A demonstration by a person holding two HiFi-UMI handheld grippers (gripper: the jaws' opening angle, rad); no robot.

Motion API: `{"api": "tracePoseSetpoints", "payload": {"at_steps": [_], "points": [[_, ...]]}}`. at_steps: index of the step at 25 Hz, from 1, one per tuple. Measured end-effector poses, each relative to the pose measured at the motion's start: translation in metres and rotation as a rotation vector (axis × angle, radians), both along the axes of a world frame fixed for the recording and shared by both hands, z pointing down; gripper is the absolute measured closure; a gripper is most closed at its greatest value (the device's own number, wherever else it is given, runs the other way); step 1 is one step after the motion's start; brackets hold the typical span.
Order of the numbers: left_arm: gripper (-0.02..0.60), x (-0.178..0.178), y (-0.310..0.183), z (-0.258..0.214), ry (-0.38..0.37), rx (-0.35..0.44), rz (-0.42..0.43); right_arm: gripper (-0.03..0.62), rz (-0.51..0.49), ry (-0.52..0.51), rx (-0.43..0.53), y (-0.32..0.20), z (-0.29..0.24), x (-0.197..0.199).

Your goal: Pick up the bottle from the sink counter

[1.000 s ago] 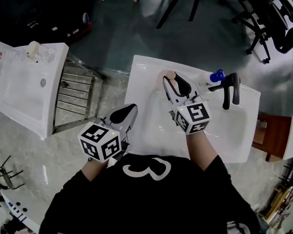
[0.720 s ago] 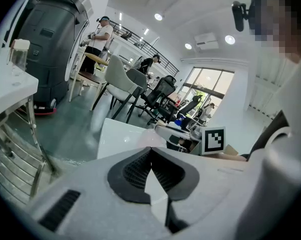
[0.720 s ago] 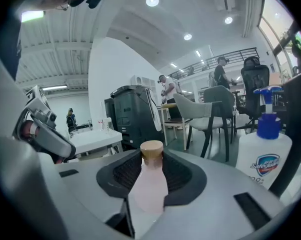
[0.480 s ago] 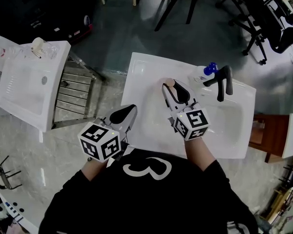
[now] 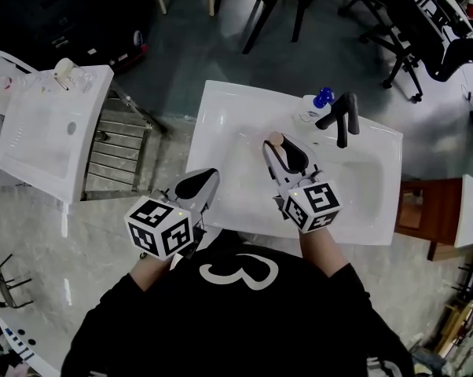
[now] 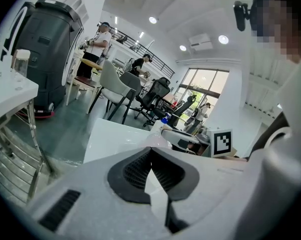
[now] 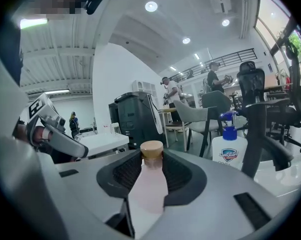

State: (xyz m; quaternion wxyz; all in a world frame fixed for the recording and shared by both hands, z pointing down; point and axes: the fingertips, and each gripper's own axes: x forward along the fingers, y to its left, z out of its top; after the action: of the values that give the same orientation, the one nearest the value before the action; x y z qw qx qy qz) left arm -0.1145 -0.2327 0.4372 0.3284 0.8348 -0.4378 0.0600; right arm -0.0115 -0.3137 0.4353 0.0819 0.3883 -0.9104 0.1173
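White sink worktop (image 5: 221, 112) in an open workshop room, dark floor behind. Right tool (image 5: 276, 145) is clamped on the bottle (image 7: 149, 184): pale pink body between the black pads, tan cap at the tips. Bottle lies along the jaws, cap pointing away from the hand. It is held over the left part of the basin (image 5: 366, 183); the head view shows only its cap, at the tool's tip. Cannot tell how far it clears the basin floor. Left tool (image 5: 211, 174) has its jaws together with nothing between them. It sits at the worktop's near left edge, well apart from the bottle. Beyond the right tool stands a black faucet (image 5: 342, 118) on the back rim. Soap pump (image 5: 317, 104) with blue head is just beside the faucet, on its left. Both stand past and to the right of the bottle, not touching it. Further out: metal rack (image 5: 119, 144) left of the worktop, second white sink (image 5: 44, 132) beyond the rack, chairs (image 7: 253, 79) across the floor.
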Motion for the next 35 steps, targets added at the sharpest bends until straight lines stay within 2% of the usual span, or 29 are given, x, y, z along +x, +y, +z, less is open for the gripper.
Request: {"api": "tracePoseSetpoints", "payload": {"at_steps": [23,35], "points": [[0.566,0.060,0.081,-0.057,0.000,0.123,-0.008,0.464,-0.109,-0.035,0.033,0.124,-0.076,0.059],[0.567,0.098,0.120,-0.083,-0.044,0.200,0.000,0.464,-0.154,-0.035,0.070,0.177,-0.098,0.091]]}}
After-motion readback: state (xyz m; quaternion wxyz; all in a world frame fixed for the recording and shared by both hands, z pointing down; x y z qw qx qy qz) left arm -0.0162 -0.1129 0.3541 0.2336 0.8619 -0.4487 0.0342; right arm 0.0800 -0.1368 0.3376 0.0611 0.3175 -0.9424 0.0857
